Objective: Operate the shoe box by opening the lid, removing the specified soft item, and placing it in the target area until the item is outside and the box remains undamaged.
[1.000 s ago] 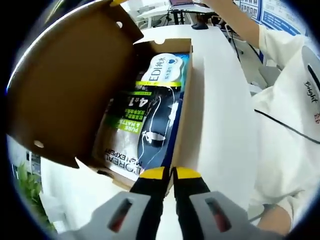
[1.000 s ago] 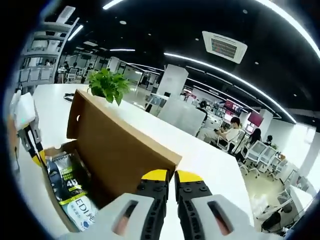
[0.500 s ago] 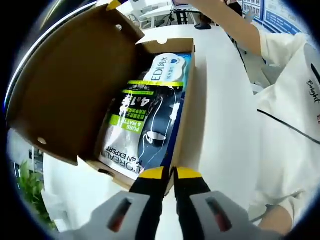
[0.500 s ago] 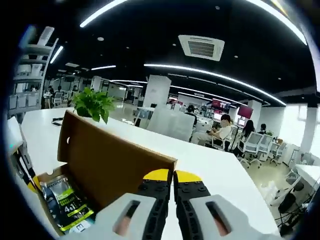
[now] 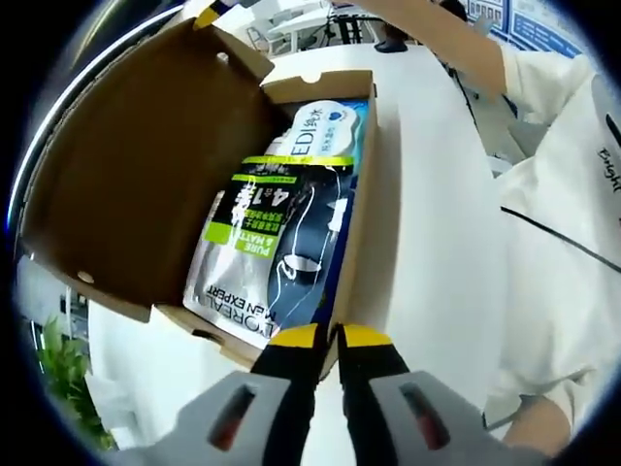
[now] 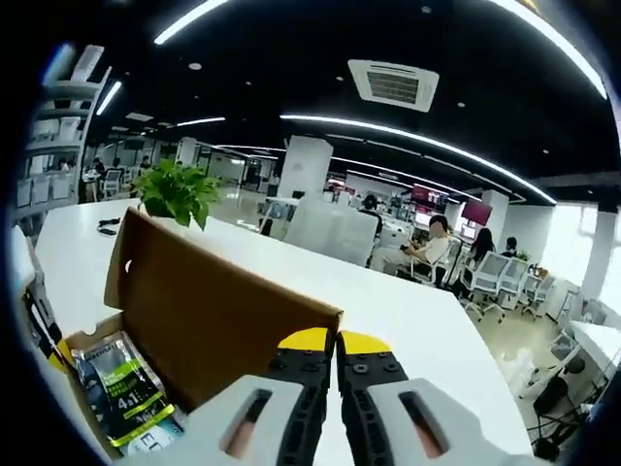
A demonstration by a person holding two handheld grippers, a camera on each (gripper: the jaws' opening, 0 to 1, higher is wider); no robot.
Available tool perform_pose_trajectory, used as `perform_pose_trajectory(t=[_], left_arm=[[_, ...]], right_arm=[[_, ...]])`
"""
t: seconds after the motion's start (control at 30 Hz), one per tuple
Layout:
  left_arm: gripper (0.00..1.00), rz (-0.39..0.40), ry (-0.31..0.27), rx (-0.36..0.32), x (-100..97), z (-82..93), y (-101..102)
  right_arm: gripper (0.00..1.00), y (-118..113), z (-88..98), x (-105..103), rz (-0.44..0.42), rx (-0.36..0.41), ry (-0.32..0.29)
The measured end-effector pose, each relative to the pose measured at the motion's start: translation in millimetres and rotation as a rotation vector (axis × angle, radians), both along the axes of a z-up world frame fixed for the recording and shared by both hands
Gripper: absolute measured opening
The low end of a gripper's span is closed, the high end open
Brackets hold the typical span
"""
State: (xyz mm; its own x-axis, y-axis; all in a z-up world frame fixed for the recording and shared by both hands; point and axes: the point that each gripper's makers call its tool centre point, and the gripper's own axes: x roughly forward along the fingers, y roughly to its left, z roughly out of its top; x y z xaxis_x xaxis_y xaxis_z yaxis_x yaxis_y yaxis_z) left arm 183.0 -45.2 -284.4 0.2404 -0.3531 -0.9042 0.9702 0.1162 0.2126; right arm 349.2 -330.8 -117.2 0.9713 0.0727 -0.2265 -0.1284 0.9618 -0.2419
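Observation:
The brown cardboard shoe box [image 5: 361, 209] lies open on a white table. Its lid [image 5: 146, 165] stands tilted back. Inside lies a soft black, white and green pouch [image 5: 262, 243] over a blue and white pack [image 5: 325, 131]. My left gripper [image 5: 330, 337] is shut, with its yellow tips at the box's near rim and nothing held. The right gripper's yellow tip [image 5: 207, 15] touches the lid's far edge. In the right gripper view, my right gripper [image 6: 330, 342] is shut against the top edge of the lid [image 6: 213, 320], and the pouch [image 6: 116, 379] shows below left.
A person in a white shirt [image 5: 572, 243] stands close to the table's right side. A potted plant [image 6: 175, 189] stands on the table behind the lid. White tabletop [image 5: 427, 194] runs along the box. Office desks, chairs and people sit far behind.
The lid has tipped a little farther back, showing more of the pouch. Both grippers have stayed shut and hardly moved.

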Motion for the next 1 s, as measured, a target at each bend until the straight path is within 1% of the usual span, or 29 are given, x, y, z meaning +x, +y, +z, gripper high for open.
perform_pose_trajectory(t=[0.1, 0.23, 0.27, 0.33, 0.37, 0.4, 0.43, 0.53, 0.57, 0.67, 0.7, 0.73, 0.77, 0.87, 0.9, 1.0], left_arm=[[0.06, -0.004, -0.002, 0.001, 0.1, 0.0, 0.2], [0.06, -0.001, 0.004, -0.003, 0.3, 0.1, 0.6], [0.06, -0.001, 0.004, -0.003, 0.3, 0.1, 0.6], [0.06, -0.003, 0.002, 0.001, -0.2, -0.1, 0.5], [0.06, -0.002, 0.0, 0.004, -0.5, -0.2, 0.5], [0.06, -0.003, -0.002, 0.005, -0.8, -0.3, 0.5], [0.06, -0.002, 0.0, 0.006, -1.4, -0.4, 0.6], [0.06, -0.004, 0.003, 0.009, -2.6, -0.6, 0.6], [0.06, -0.002, 0.003, 0.01, -2.9, -0.6, 0.7], [0.06, -0.003, 0.0, 0.011, -3.0, -0.7, 1.0], [0.06, -0.003, 0.002, 0.01, -3.1, -0.8, 1.0], [0.06, -0.003, 0.003, 0.009, -3.0, -0.7, 1.0], [0.06, -0.003, 0.004, 0.01, -3.0, -0.7, 1.0], [0.06, -0.005, 0.004, 0.012, -3.3, -0.8, 1.0], [0.06, -0.009, 0.002, 0.013, -3.4, -0.8, 1.0], [0.06, -0.011, -0.001, 0.014, -3.2, -0.6, 0.8]], right_arm=[[0.0, 0.1, -1.5, 3.3, 0.002, 0.015, 0.028], [0.0, 1.2, -4.3, 8.4, -0.004, -0.012, 0.063], [0.0, 0.6, -4.8, 9.1, -0.003, 0.003, 0.093], [0.0, 0.1, -6.6, 9.6, -0.011, 0.06, 0.172], [0.0, 0.0, -6.4, 10.4, -0.013, 0.076, 0.2], [0.0, -0.5, -7.4, 11.9, -0.013, 0.082, 0.232], [0.0, 1.6, -10.0, 14.1, 0.0, 0.083, 0.277], [0.0, 1.9, -13.5, 21.3, -0.008, 0.134, 0.374], [0.0, 2.7, -15.2, 22.9, -0.011, 0.114, 0.417], [0.0, 5.4, -18.5, 23.3, -0.021, 0.096, 0.444], [0.0, 4.6, -21.1, 26.5, -0.032, 0.091, 0.456], [0.0, 4.5, -22.1, 29.2, -0.035, 0.104, 0.462], [0.0, 2.9, -25.1, 35.3, -0.049, 0.139, 0.487], [0.0, 0.1, -28.6, 42.5, -0.055, 0.166, 0.513], [0.0, 2.5, -29.6, 38.0, -0.058, 0.176, 0.521], [0.0, 2.2, -30.7, 41.4, -0.063, 0.183, 0.541]])
